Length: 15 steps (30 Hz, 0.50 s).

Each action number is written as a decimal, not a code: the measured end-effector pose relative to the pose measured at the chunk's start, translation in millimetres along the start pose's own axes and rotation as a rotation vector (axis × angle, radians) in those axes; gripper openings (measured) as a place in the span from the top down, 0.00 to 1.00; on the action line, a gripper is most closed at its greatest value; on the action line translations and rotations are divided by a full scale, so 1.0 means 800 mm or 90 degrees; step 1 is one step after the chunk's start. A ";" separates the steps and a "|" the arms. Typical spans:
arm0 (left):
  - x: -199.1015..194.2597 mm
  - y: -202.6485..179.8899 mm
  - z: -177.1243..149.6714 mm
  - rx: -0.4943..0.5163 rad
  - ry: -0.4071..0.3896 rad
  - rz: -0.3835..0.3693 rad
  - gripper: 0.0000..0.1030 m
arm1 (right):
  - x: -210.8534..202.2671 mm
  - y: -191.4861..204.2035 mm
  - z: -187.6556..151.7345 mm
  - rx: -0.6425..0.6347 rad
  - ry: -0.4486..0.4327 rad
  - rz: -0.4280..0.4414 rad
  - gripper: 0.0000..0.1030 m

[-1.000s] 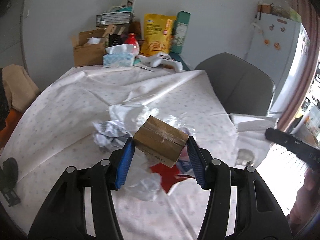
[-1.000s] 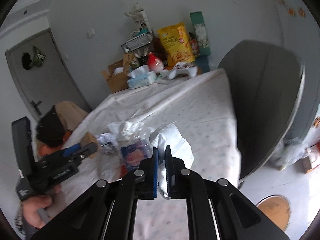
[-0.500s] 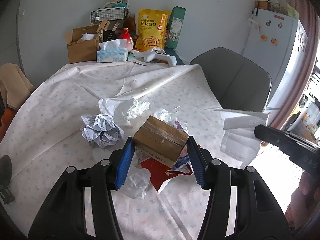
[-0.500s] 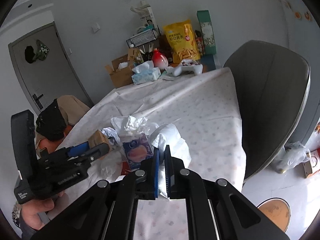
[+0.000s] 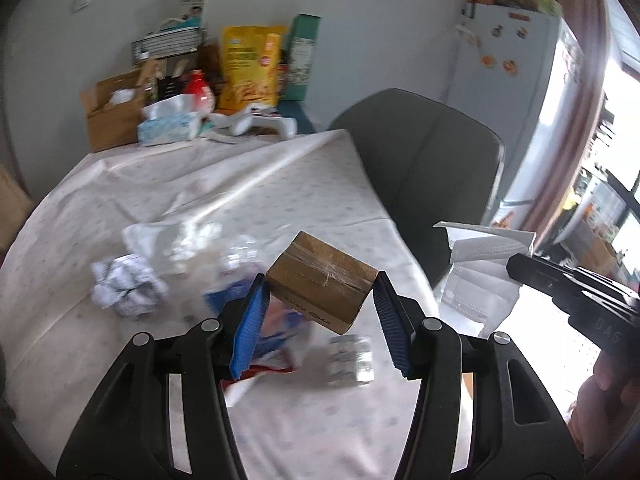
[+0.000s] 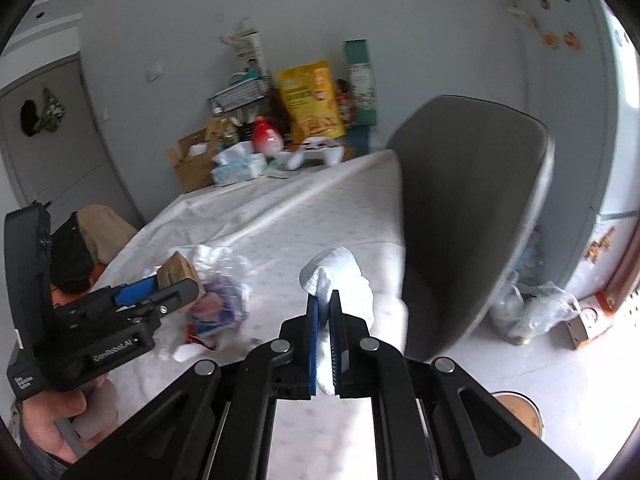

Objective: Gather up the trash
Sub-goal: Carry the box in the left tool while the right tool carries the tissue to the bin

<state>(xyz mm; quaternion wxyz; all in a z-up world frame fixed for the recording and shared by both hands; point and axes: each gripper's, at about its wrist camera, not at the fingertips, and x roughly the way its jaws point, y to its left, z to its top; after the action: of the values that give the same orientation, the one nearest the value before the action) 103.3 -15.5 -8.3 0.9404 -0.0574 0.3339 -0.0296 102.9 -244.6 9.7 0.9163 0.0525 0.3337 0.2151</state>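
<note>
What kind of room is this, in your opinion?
Probably a dining corner in a home: a table under a patterned tablecloth, a grey chair beside it, a fridge with magnets, and a yellow snack bag at the wall.

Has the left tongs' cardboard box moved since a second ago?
Yes. The cardboard box, still clamped, has shifted right toward the grey chair, away from the crumpled paper.

Pale grey walls point(image 6: 168, 20) enclose the room. A grey chair point(image 6: 472, 216) stands at the cloth-covered bench point(image 5: 248, 184). A white fridge point(image 5: 508, 92) stands beside a reddish curtain point(image 5: 576, 120), with bright daylight from what seems a window point(image 5: 616, 200). A door point(image 6: 44, 148) shows at left; the floor point(image 6: 560, 368) is pale.
</note>
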 end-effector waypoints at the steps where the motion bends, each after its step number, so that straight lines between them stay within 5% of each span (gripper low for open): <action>1: 0.003 -0.009 0.001 0.006 0.002 -0.006 0.47 | -0.002 -0.007 -0.002 0.004 -0.001 -0.006 0.94; 15: 0.066 -0.152 0.002 0.101 0.052 -0.082 0.47 | -0.028 -0.165 -0.058 0.117 0.020 -0.126 0.94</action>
<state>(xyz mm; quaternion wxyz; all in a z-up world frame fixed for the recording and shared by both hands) 142.8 -140.7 -24.7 0.9236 -0.0033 0.3644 -0.1188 105.6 -375.2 -44.7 0.9190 0.0999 0.3699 0.0930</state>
